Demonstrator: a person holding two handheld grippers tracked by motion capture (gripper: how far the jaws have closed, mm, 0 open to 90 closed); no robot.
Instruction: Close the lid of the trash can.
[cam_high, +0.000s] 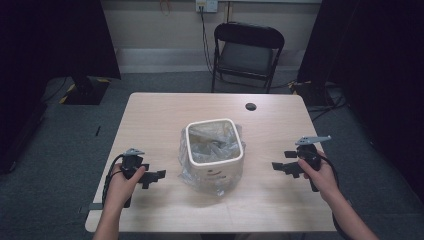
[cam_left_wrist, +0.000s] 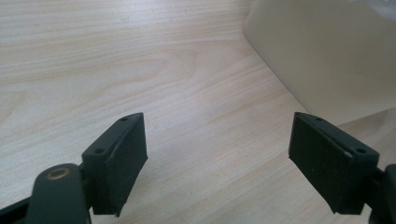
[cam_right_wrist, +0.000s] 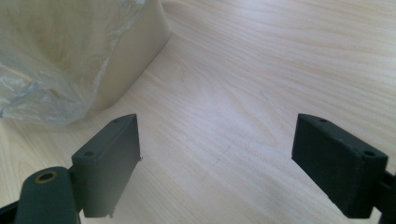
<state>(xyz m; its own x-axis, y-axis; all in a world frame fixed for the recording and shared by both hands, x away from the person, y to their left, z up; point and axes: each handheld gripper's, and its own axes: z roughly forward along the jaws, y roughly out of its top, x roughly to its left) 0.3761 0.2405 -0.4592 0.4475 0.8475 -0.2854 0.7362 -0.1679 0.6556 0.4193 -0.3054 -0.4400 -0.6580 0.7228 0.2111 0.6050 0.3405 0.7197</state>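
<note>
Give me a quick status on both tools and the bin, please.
Left tool open, empty. Right tool open, empty. Lined bin upright between them, untouched. Nothing in the way.

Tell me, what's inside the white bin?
The white bin holds a clear plastic bag lining it, its edges spilling over the outside. The crinkled plastic hides the bottom, so anything beneath it cannot be made out.

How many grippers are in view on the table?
2: the left gripper is beside the bin on its left, the right gripper on its right, both open.
</note>
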